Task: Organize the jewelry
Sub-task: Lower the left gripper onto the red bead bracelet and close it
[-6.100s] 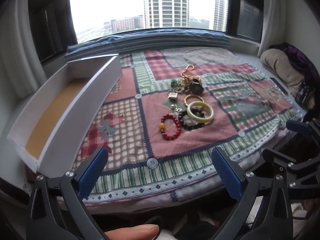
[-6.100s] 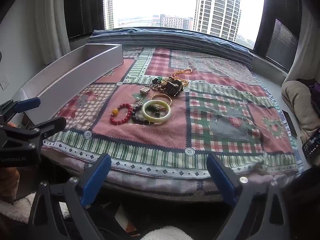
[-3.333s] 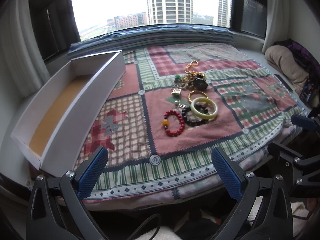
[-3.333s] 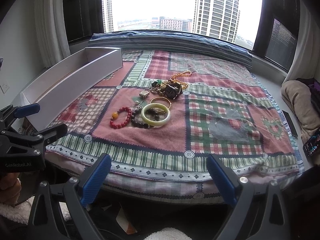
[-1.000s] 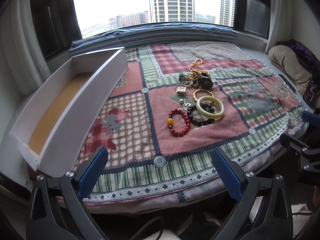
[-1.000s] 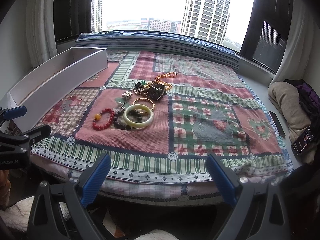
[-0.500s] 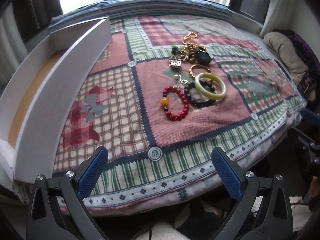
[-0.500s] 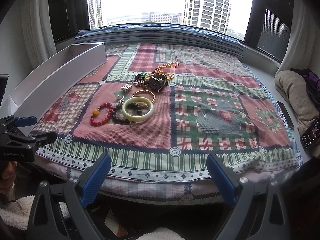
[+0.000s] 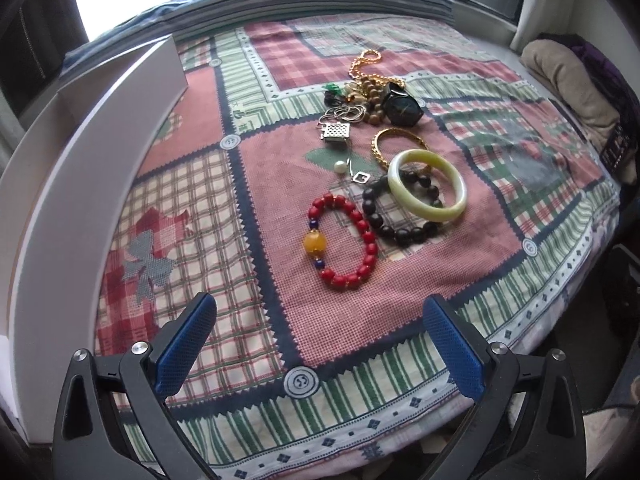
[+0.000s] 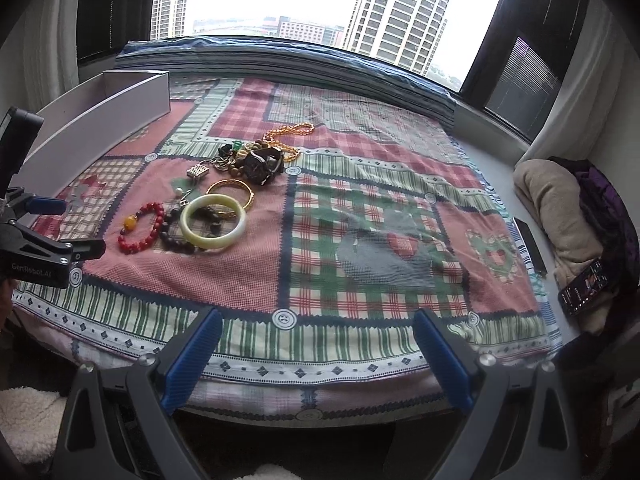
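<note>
Jewelry lies in a loose pile on a patchwork cloth (image 9: 200,216). A red bead bracelet (image 9: 344,240) with a yellow bead is nearest my left gripper (image 9: 318,350), which is open and empty just short of it. Beside it lie a dark bead bracelet (image 9: 400,228), a pale green bangle (image 9: 428,184), a gold bangle (image 9: 400,140), a black watch (image 9: 402,108) and a gold chain (image 9: 364,60). My right gripper (image 10: 316,354) is open and empty at the cloth's front edge. The red bracelet (image 10: 140,228) and green bangle (image 10: 212,220) show at its left.
A long white open box (image 9: 80,152) lies along the left side of the cloth; it also shows in the right wrist view (image 10: 100,108). A beige bundle (image 10: 560,208) and a phone (image 10: 582,286) sit at the right. A window ledge runs behind.
My left gripper has moved forward and tilted down over the cloth, so the red bracelet now sits much closer. My right gripper has shifted slightly. Both stay open.
</note>
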`<state>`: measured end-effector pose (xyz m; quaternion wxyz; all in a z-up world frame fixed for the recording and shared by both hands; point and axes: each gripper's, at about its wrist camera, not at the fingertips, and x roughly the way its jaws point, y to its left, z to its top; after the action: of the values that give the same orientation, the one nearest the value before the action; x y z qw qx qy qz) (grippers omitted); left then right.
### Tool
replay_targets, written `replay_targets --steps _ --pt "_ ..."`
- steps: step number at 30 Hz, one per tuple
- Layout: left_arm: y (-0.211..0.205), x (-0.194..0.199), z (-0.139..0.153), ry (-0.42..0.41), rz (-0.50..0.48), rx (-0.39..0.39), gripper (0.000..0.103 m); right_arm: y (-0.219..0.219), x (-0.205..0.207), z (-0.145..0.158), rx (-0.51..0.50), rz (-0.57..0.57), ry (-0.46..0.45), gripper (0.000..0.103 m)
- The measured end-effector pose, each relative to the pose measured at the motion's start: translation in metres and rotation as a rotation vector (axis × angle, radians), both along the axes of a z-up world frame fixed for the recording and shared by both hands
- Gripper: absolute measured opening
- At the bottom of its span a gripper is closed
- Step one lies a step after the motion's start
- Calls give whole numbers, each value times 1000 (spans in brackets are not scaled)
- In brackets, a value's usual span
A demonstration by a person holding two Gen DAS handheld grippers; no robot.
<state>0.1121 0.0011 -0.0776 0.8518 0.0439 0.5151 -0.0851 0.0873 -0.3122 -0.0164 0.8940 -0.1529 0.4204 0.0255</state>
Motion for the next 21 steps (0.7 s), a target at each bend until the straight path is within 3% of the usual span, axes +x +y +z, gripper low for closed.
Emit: replay_targets --steps 6,13,16,18,21 --pt "2 1 -3 -6 -13 39 102 -1 4 -2 -6 3 3 98" --pt "1 20 -13 13 -125 15 102 -8 3 -11 52 0 47 98" --pt "-6 30 -20 0 -136 72 102 -8 1 -18 91 -3 80 98" --pt "-4 38 -24 -1 -94 93 93 -7 -2 -19 104 4 87 98" --pt "6 47 -31 40 -23 40 79 -6 -7 -20 115 16 86 98"
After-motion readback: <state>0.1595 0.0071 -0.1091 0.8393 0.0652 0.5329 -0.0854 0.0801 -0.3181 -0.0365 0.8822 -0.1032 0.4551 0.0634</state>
